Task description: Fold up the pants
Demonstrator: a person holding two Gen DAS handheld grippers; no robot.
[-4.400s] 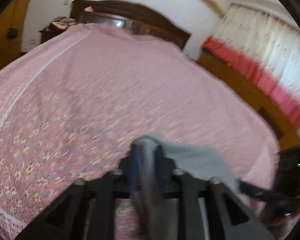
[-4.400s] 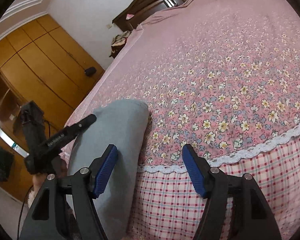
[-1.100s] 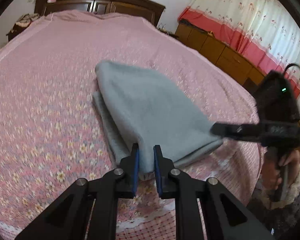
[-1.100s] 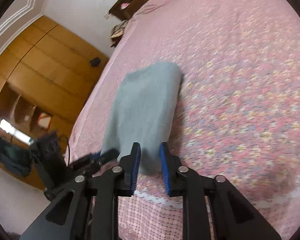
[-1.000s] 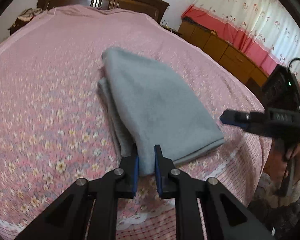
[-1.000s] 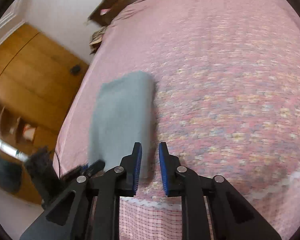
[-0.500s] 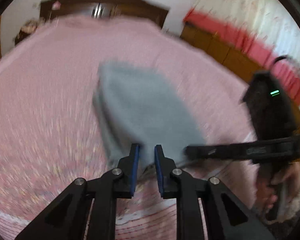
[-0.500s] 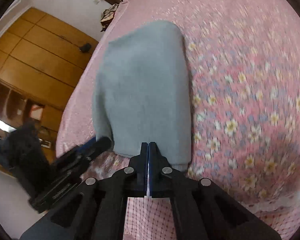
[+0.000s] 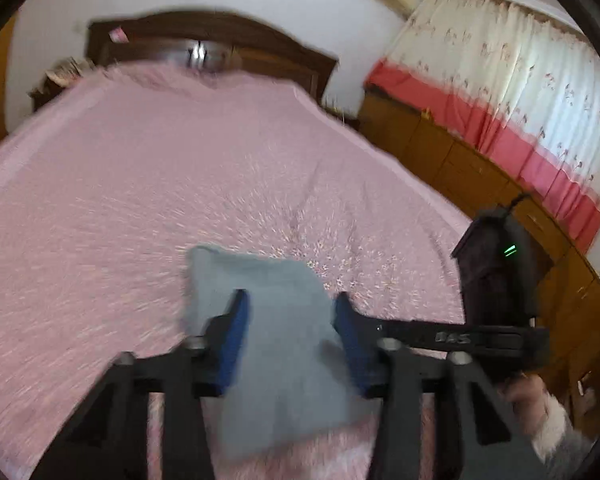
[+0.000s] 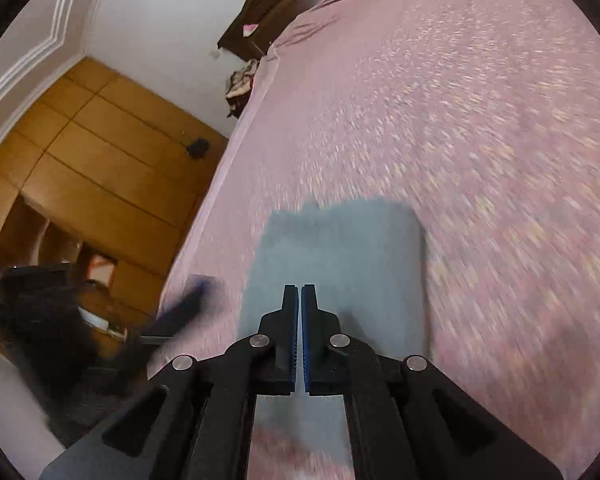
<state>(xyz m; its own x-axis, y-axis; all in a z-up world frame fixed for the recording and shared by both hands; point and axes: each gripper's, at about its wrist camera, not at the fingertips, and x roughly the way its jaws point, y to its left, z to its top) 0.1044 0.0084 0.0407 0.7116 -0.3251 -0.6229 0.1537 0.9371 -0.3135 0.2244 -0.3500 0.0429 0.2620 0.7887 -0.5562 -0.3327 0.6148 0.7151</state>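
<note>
The folded grey fleece pants [image 9: 276, 344] lie as a compact, roughly rectangular bundle on the pink floral bedspread [image 9: 148, 200], close to the near edge of the bed; in the right wrist view the same bundle [image 10: 340, 256] lies flat with its far edge squared off. Both views are streaked by motion blur, so the layers of the fold cannot be told.

The left gripper [image 9: 290, 324] stands over the bundle with its blue-padded black jaws parted to a moderate gap. The jaws have just been opening, and the grey cloth shows between and below them without either pad pressing on it. The right gripper [image 10: 301, 300] has its jaws drawn together, blue pads all but touching, with no cloth visible in the narrow slit; its tips lie over the near part of the bundle. In the left wrist view the right gripper appears from the side as a black bar with a camera housing and a small green light [image 9: 510, 249], held by a hand [image 9: 528, 396] in a fluffy pale cuff.

Beyond the bedspread stand a dark wooden headboard [image 9: 220, 40], a low wooden cabinet run [image 9: 440, 152] under a white curtain with a red band [image 9: 500, 92], and, in the right wrist view, a wall of light wooden wardrobe panels [image 10: 100, 160].
</note>
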